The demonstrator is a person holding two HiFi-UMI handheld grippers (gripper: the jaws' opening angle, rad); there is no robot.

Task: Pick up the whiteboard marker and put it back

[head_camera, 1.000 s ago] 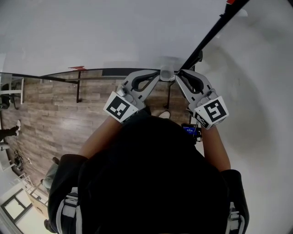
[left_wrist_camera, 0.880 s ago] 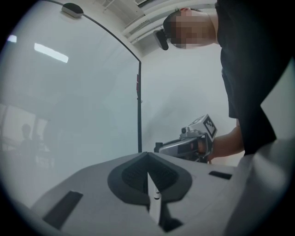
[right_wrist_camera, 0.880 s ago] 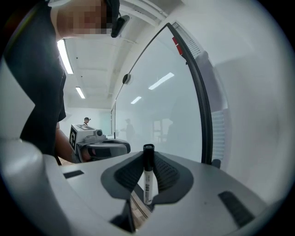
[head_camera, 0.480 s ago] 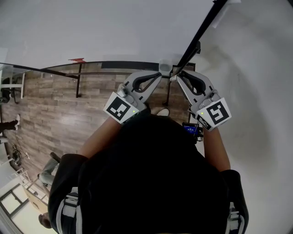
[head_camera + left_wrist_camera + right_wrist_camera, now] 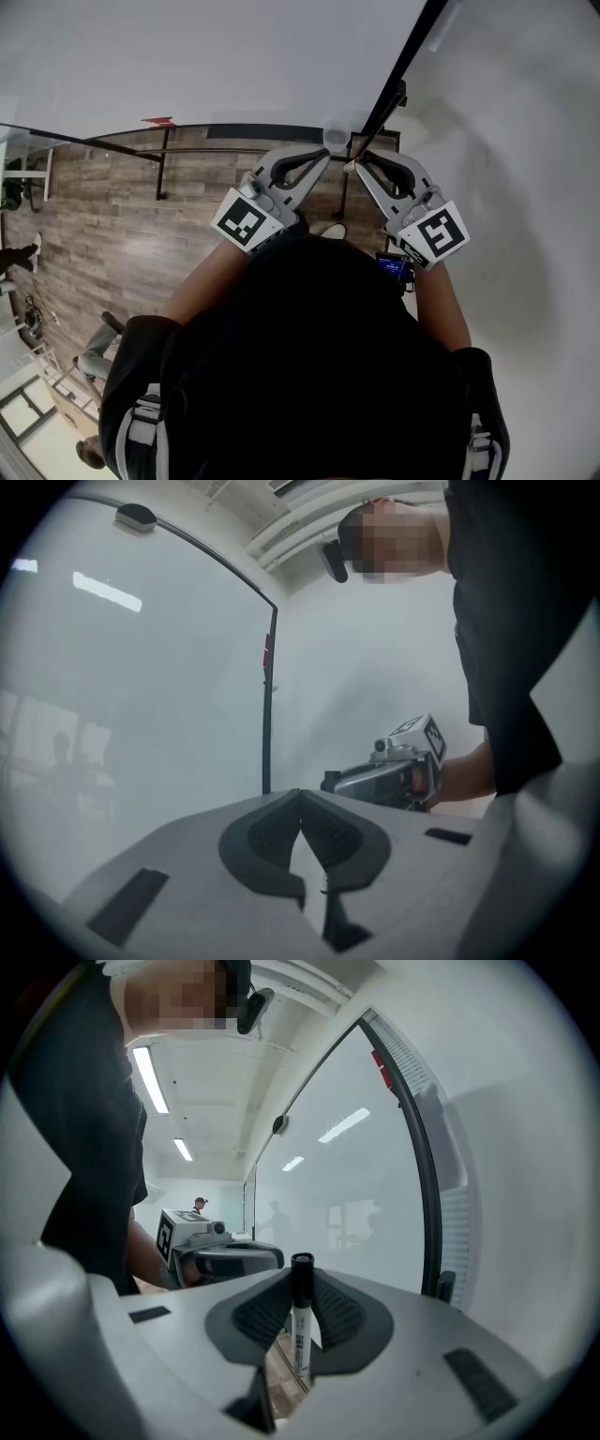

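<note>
I face the board [image 5: 187, 66]. My left gripper [image 5: 300, 799] is clenched on nothing, and my right gripper [image 5: 360, 161] clamps the marker [image 5: 301, 1321] upright. I judge this the return step: carry it to its resting place, then release.

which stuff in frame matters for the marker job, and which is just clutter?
Job:
whiteboard marker, upright in the right gripper, jaws closed on it
glossy board in front

Not in it:
left gripper, shut and empty
wood floor
person far off
</note>
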